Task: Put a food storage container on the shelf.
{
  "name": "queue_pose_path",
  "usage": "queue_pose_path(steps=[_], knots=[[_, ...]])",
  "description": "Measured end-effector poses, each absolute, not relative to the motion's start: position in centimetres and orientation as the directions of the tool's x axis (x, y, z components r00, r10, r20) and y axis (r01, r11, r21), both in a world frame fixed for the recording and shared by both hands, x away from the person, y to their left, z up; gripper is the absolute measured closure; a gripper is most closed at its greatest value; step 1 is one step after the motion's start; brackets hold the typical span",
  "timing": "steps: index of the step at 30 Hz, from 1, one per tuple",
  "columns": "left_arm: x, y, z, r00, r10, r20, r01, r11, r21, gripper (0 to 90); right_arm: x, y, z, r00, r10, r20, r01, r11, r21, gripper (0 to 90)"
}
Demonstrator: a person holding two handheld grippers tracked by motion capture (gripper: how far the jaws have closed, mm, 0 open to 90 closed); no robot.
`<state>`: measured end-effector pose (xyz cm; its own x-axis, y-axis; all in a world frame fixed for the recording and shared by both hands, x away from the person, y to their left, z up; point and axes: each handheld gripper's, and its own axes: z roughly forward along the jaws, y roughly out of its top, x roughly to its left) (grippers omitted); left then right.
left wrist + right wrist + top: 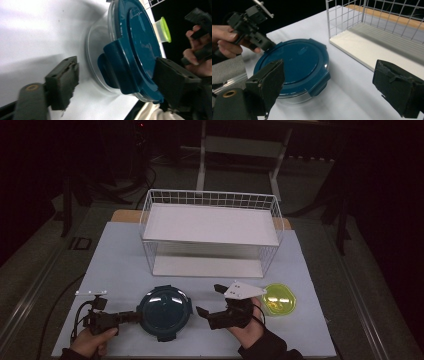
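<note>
A round clear container with a dark blue clip lid [165, 312] [294, 65] sits at the front of the table, left of centre. My left gripper [134, 316] [118, 80] lies level at its left edge, jaws straddling a lid clip [117, 65]. One pad hovers over the lid and the other pad [62, 80] stands off the glass wall, so the gripper is open. My right gripper [209, 300] [333, 85] is to the right of the container, open wide and pointing toward it, with nothing between its pads.
A small container with a yellow-green lid [279, 299] [163, 30] sits at the front right. A white wire basket rack [210, 200] [347, 22] with a white shelf stands across the back of the pale table [120, 255]. Dark floor surrounds the table.
</note>
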<state>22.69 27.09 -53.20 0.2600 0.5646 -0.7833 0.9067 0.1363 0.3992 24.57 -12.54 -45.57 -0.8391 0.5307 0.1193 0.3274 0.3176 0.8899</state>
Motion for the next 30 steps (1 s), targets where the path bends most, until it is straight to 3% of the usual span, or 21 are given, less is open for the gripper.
queue_pose_path(steps=[5, 13, 23, 30], knots=[[23.1, 27.2, -53.2, 0.239, 0.557, -0.795, 0.910, 0.157, 0.383, 38.2, 24.6, -12.5, -45.6, -0.842, 0.527, 0.116, 0.325, 0.324, 0.888, 12.7], [23.8, 26.9, -53.4, 0.228, 0.507, -0.831, 0.935, 0.124, 0.333, 50.2, 24.4, -12.6, -45.4, -0.842, 0.528, 0.112, 0.322, 0.325, 0.889, 13.4], [23.9, 27.1, -53.5, 0.241, 0.492, -0.836, 0.936, 0.109, 0.334, 52.5, 24.6, -12.5, -45.9, -0.839, 0.520, 0.162, 0.366, 0.319, 0.874, 17.2], [23.6, 26.6, -52.9, 0.313, 0.510, -0.802, 0.915, 0.066, 0.399, 52.7, 25.3, -12.3, -47.0, -0.807, 0.504, 0.308, 0.494, 0.291, 0.820, 23.3]])
